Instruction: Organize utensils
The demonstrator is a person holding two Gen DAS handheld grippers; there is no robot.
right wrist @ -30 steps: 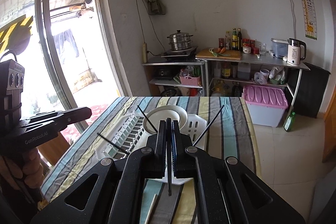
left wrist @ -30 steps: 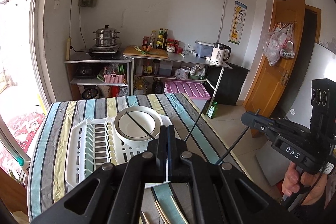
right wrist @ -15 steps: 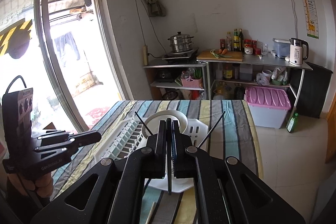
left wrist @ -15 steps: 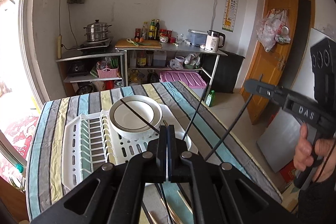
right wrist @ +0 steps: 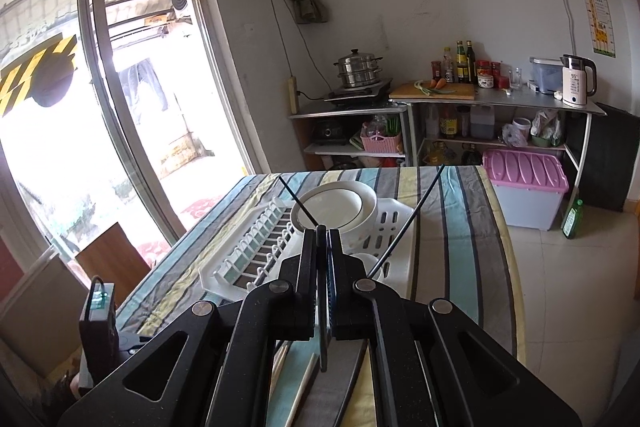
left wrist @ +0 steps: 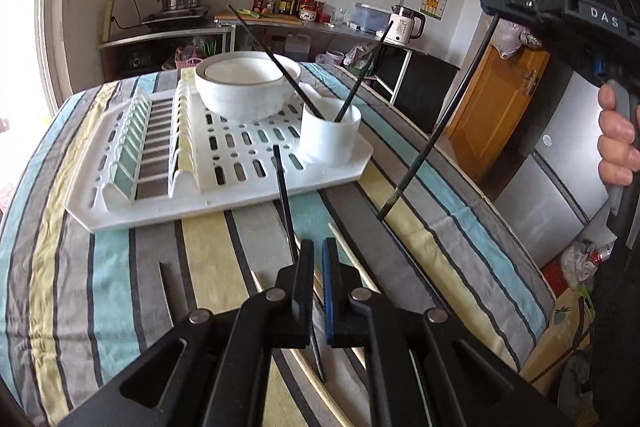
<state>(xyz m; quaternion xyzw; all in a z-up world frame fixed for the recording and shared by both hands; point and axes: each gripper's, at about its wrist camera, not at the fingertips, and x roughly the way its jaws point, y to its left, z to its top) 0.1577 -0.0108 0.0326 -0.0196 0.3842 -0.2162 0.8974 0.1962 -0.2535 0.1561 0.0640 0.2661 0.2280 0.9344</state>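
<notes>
Left gripper [left wrist: 317, 247], jaws parting around a black chopstick [left wrist: 285, 199], has dropped low over the striped tablecloth [left wrist: 120, 287] just before the white rack [left wrist: 224, 195]. Right gripper [right wrist: 322, 239] stays clamped on another black chopstick [right wrist: 323, 347].

White rack [left wrist: 224, 203] & bowl [left wrist: 244, 95], black chopsticks [left wrist: 286, 203], striped blue/yellow/grey cloth [left wrist: 120, 287]

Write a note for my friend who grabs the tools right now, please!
Left tool: jaws opening, a black chopstick between them, low over the striped tablecloth.
Right tool: shut on another black chopstick.
Done: two chopsticks stand in the white cup on the drying rack, beside the bowl.
Left: those two sticks and the wooden chopsticks lying on the cloth, probably into the cup too.
</notes>
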